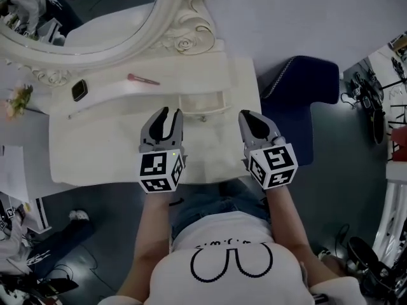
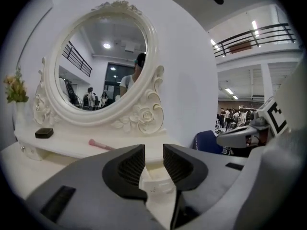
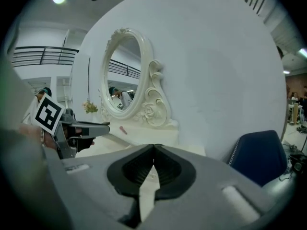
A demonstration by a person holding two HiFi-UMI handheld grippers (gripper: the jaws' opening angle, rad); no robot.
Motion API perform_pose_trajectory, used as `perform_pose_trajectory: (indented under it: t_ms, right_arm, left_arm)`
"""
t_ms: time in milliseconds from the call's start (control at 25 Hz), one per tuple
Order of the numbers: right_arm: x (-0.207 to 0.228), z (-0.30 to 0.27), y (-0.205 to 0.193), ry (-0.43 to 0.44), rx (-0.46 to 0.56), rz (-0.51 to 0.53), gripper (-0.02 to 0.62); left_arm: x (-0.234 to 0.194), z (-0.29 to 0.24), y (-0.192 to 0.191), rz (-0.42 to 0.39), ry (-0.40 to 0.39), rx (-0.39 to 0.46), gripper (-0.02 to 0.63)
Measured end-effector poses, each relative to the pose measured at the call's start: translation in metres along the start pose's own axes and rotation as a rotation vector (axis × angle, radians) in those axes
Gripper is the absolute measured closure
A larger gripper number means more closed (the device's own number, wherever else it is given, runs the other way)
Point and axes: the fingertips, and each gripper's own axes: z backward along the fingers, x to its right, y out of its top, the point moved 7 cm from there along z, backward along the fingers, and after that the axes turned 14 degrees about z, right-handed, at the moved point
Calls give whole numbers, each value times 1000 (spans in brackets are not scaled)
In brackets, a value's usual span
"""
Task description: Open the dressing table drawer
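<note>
The white dressing table (image 1: 102,145) lies below me in the head view, under an oval mirror (image 1: 82,18). Its small drawer (image 1: 202,101) is pulled out of the raised back shelf, and its knob (image 1: 203,117) faces me. My left gripper (image 1: 171,112) hovers just left of the drawer front. In the left gripper view it (image 2: 153,150) is open, with only the white table showing through the gap. My right gripper (image 1: 247,115) hangs to the right of the drawer, touching nothing. The right gripper view shows it (image 3: 153,146) shut and empty.
A pink brush (image 1: 143,79) and a small black box (image 1: 79,89) lie on the shelf left of the drawer. A flower sprig (image 1: 19,99) stands at the far left. A dark blue chair (image 1: 305,100) stands close to the table's right side.
</note>
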Motion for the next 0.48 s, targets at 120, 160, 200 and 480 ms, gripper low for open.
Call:
perform_pose_trajectory:
  t_ms: [120, 160, 200, 480]
  right_arm:
    - [-4, 12, 12, 5, 34, 9, 592]
    - [-4, 16, 17, 5, 40, 14, 593]
    - [-2, 18, 23, 2, 49, 15, 592]
    - [8, 36, 86, -14, 199, 80, 594]
  left_arm:
    - [1, 14, 25, -18, -9, 80, 489]
    - [3, 18, 33, -29, -5, 103, 491]
    - [5, 21, 42, -46, -2, 125, 491]
    - [31, 43, 97, -221, -47, 247, 607]
